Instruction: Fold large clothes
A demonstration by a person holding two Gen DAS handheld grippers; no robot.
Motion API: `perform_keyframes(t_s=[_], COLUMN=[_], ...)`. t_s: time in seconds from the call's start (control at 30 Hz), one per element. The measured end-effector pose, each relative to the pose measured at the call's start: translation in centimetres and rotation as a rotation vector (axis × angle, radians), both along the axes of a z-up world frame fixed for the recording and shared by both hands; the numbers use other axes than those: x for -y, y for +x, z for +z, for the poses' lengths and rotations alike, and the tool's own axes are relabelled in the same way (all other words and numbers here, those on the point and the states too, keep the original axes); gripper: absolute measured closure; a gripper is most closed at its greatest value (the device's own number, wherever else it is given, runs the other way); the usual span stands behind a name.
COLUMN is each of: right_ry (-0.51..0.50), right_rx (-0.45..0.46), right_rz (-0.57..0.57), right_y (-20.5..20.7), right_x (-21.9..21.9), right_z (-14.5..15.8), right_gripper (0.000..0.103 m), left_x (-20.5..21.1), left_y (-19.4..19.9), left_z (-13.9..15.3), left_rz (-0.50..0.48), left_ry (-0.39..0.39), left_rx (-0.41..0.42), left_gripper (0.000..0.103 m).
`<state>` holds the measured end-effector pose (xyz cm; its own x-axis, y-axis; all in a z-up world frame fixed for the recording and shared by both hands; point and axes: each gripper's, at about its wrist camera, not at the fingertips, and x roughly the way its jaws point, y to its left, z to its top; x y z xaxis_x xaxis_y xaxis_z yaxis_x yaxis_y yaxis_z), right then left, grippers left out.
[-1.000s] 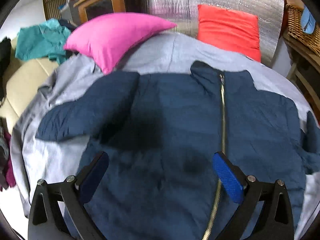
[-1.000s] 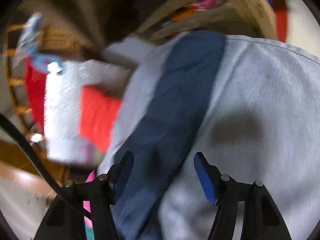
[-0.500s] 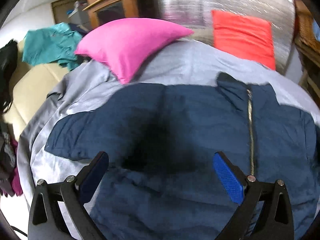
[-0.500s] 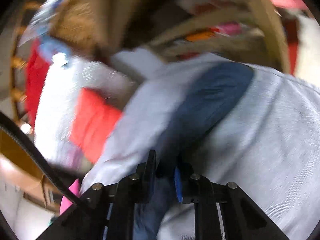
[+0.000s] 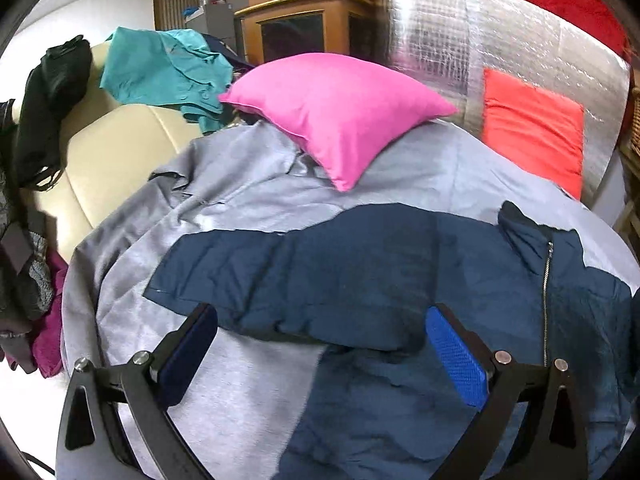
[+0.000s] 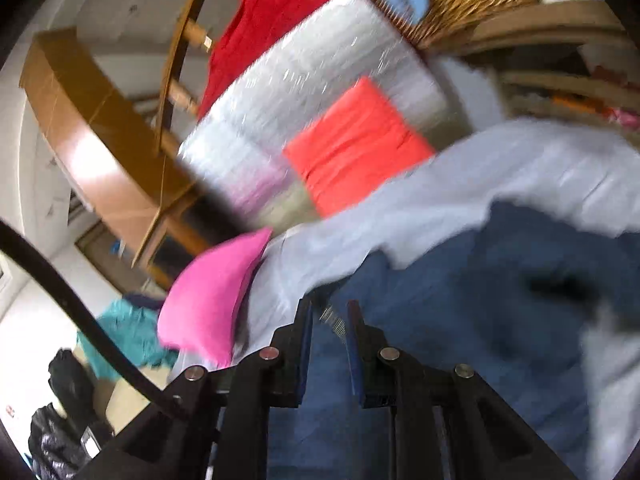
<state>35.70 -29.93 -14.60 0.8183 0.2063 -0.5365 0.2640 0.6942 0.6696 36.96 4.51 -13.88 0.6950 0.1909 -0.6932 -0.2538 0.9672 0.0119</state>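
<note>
Item: navy jacket (image 5: 400, 280), lying zip-up on grey sheet (image 5: 248, 200).

Left gripper (image 5: 320, 352): hovering over the near-left part of the jacket, fingers (image 5: 456, 360) standing wide apart, gripping nothing. Sleeve (image 5: 256, 280) stretching crosswise just ahead of the fingertips, long axis running left to right, cuff end lying ahead-left past the left finger, shoulder end ahead-right. Zip (image 5: 545, 288) sitting beyond the right finger, running away from the camera. Jacket body spreading under and to the right of the right finger.

Right gripper (image 6: 328, 320): fingers (image 6: 354, 344) pinched nearly together on a fold of the jacket (image 6: 500, 300), likely its other sleeve; view blurring, so exact part hard to tell. Cloth trailing back between the fingers and rightward over the jacket body.

Judging: right hand carrying its piece inward across the body; left hand nearer to the flat sleeve, cuff lying closest to its left finger.

Also noting, far ahead: pink pillow (image 5: 344, 112), red cushion (image 5: 532, 128).
</note>
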Motion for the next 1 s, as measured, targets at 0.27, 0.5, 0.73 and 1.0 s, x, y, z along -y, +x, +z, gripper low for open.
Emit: perform_keyframes(t_s=[0.27, 0.5, 0.73, 1.0], right_ry=[0.159, 0.367, 0.734, 0.652], right_rx=[-0.117, -0.082, -0.167, -0.172], right_rz=[-0.070, -0.424, -0.627, -0.662], right_y=[-2.9, -11.2, -15.6, -12.3], right_x=[-2.0, 10.1, 20.0, 21.3], right_z=[-4.3, -8.8, -17.7, -17.9], right_gripper=[0.029, 0.029, 0.029, 0.063], left_x=[-1.8, 0.8, 4.3, 7.8], left_y=[-0.8, -1.0, 0.3, 0.7], left_z=[0.4, -0.5, -1.8, -2.7], left_rz=[-0.009, -0.035, -0.073, -0.130], left_ry=[0.007, 0.112, 0.137, 0.189], left_rx=[0.014, 0.024, -0.011, -0.015], left_gripper=[0.000, 0.000, 0.000, 0.000])
